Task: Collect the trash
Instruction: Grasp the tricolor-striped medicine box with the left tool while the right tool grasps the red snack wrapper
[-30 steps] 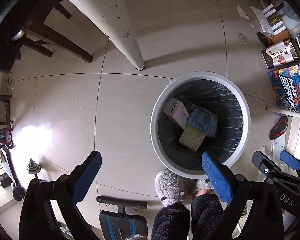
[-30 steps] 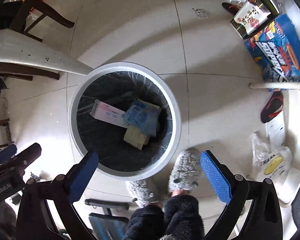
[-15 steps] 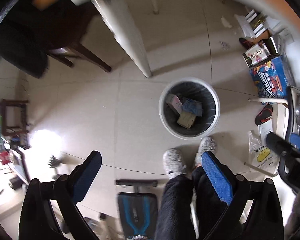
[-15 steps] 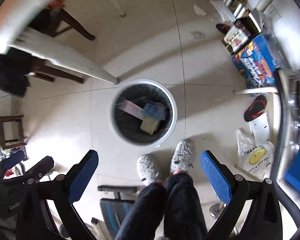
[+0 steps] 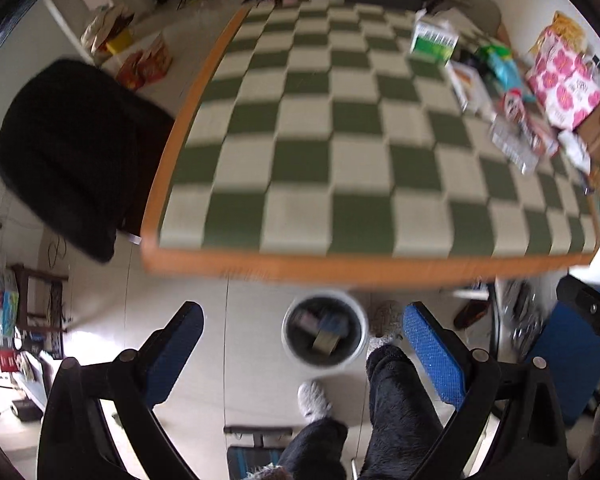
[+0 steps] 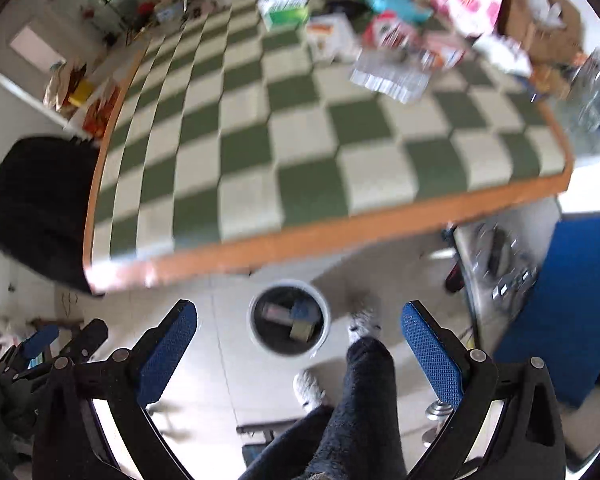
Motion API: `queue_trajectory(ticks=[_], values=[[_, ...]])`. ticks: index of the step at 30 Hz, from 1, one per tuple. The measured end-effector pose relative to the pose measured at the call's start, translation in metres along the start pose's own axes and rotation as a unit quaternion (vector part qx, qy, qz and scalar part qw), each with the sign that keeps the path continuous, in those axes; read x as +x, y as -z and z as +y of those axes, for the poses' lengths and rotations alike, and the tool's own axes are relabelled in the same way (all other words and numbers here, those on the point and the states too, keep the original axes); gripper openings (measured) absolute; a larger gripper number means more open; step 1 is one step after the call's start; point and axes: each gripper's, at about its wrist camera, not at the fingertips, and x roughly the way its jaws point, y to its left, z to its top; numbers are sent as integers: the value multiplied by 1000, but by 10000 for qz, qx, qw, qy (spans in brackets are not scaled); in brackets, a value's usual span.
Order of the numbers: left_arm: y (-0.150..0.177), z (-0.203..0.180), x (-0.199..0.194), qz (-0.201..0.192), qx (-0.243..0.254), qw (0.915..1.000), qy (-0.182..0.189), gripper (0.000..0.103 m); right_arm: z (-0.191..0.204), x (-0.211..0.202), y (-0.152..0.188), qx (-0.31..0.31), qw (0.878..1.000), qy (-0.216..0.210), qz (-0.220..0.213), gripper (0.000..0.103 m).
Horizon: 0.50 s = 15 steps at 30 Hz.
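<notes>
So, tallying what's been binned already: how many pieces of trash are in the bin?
3 visible in the trash bin: a pale box at left, a blue packet at upper right, a tan box at lower right. Blur may hide more.

Left gripper [image 5: 302, 338] spread wide, empty, high above floor. White trash bin [image 5: 325, 335] below, boxes inside, beside slippered foot [image 5: 385, 323]. Green-white checkered table [image 5: 340, 152] ahead; packaging clutter [image 5: 532, 92] along right side. View blurred.
</notes>
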Motion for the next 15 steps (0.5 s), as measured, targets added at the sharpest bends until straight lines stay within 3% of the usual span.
queue_trajectory(ticks=[4,7,12,15], values=[[-71,-50,5,-189,192,9996,-64,102,-27,-4,-65,-111,9997,194,-29,103],[-116,-84,21,-156,294,9993,-186,102,-68,13,-136,-178,9990,415,51,103],[-189,-137,64,180,372,9985,-366,102,-120,82,-246,-559,9927,927,537,103],[-223,-164,93,336,480,9970,-503,102,-134,127,-296,-1037,9841,1224,764,103]])
